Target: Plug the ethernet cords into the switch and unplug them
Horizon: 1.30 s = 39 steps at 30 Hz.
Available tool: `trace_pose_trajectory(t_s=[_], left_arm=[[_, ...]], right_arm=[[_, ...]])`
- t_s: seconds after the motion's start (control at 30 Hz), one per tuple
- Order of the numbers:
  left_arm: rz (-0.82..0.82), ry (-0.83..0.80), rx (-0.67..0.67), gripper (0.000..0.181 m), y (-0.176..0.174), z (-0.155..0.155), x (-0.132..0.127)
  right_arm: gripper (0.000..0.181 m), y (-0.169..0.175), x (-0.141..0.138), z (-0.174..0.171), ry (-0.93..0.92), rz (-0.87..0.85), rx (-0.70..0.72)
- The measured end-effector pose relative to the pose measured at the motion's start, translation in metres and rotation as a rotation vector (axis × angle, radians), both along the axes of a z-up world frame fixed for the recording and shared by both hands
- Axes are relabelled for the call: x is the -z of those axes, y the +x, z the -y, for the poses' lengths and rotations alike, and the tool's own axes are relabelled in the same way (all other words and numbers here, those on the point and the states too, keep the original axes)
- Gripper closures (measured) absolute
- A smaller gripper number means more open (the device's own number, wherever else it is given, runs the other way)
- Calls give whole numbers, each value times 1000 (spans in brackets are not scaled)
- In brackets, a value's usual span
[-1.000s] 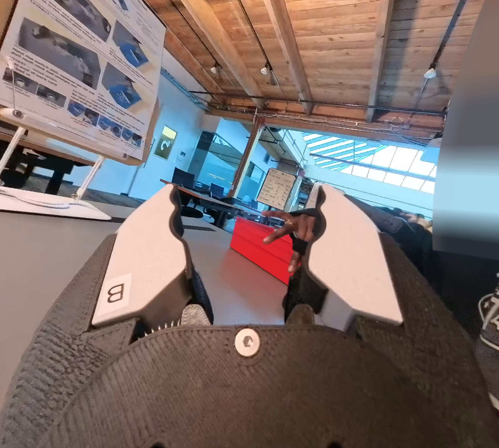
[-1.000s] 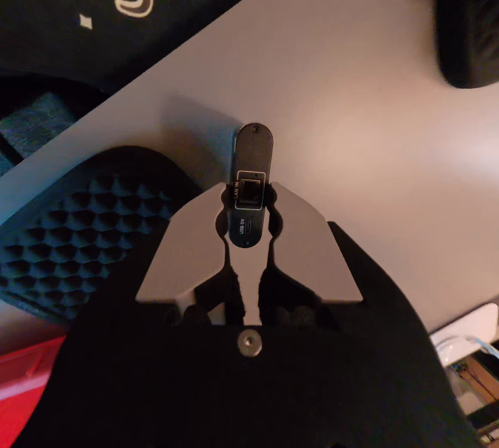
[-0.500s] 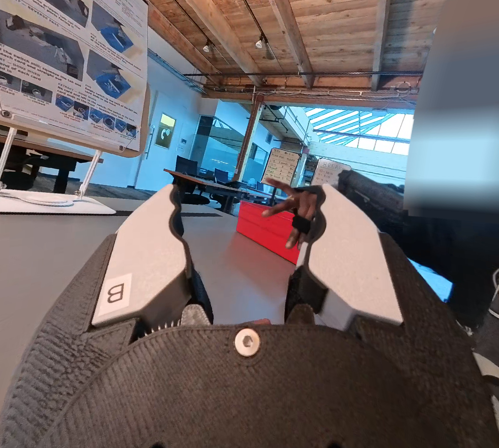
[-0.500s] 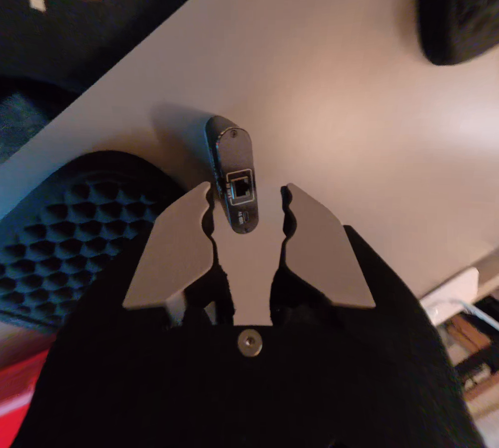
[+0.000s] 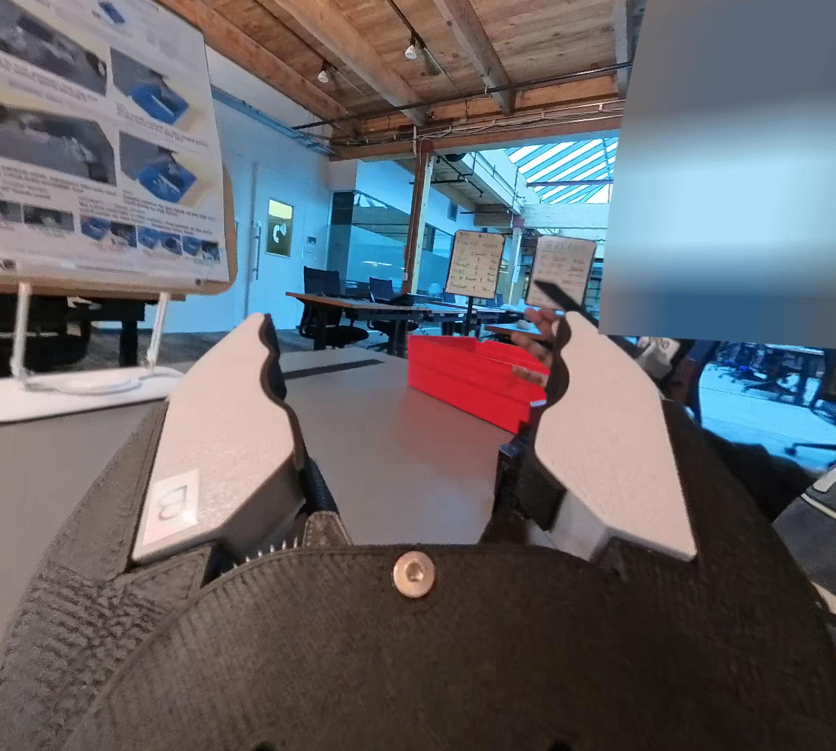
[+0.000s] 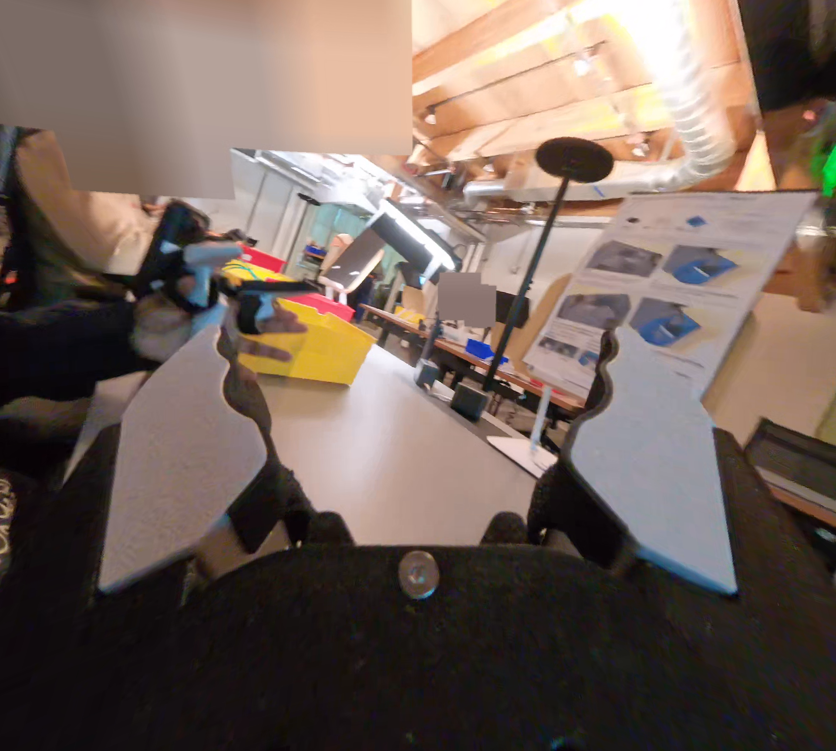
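I can't make out the switch or the ethernet cords in either view, so I can't tell where they lie relative to either claw.

The left claw [image 5: 416, 335] is spread wide with nothing between its 2 grey fingers, held low over the grey table [image 5: 398, 435]. Bare tabletop runs straight ahead of it to the far edge. A red bin [image 5: 461, 371] sits ahead on the right side, and a hand [image 5: 536, 344] shows just past the right fingertip, in front of that bin. To the left an instruction board [image 5: 113, 150] stands on thin legs over a white base [image 5: 68, 390], well apart from the claw.

The right claw [image 6: 414, 340] is also spread wide and pinches nothing. The view is tilted. Open table lies between its fingers. A yellow bin [image 6: 325, 349] rests ahead on the left, and fingers of a hand [image 6: 271, 335] reach in front of it, beside the left fingertip. 2 small dark blocks [image 6: 470, 401] and a black pole [image 6: 538, 276] stand along the table's far edge.
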<state>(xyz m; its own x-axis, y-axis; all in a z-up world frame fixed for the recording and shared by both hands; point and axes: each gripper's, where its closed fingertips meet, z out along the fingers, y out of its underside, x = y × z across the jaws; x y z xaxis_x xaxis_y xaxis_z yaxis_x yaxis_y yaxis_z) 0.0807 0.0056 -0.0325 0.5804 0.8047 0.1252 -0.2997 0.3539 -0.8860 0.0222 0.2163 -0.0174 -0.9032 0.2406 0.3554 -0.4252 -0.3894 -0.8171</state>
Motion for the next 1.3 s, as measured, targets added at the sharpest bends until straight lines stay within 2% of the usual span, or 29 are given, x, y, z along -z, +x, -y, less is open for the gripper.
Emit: trace_pose_trajectory(t_s=[0.17,0.27,0.33,0.4,0.47,0.53,0.6,0.73,0.9,1.0,1.1,1.2,1.3], left_arm=[[-41,-144,-138,74,24,25,-39],[3,-286,-356,89,40,71,-56],[82,-391,-508,100,53,111,-57],[204,-537,-706,102,64,162,-50],[319,-781,-876,106,72,214,-36],[539,-999,-842,110,74,253,-1],[738,-1095,-778,112,73,284,29],[823,-1275,-731,121,57,325,57],[852,-1345,-637,157,46,337,76],[860,-1355,-613,164,46,336,79],[852,-1396,-647,167,49,337,76],[816,-1394,-708,167,57,334,60],[720,-1341,-848,168,66,329,24]], right_arm=[[40,-18,30,-23,-82,95,108],[46,-22,20,-33,-147,110,104],[46,-25,20,-35,-166,144,94],[49,-23,19,-37,-180,152,75],[50,-24,19,-37,-184,151,84],[52,-23,20,-35,-176,156,75],[52,-23,21,-33,-167,156,74],[52,-24,24,-30,-146,160,71],[55,-23,26,-27,-131,160,64],[56,-22,28,-25,-118,155,66],[57,-21,29,-23,-104,146,70],[58,-21,31,-22,-94,143,73],[60,-22,32,-20,-86,147,71]])
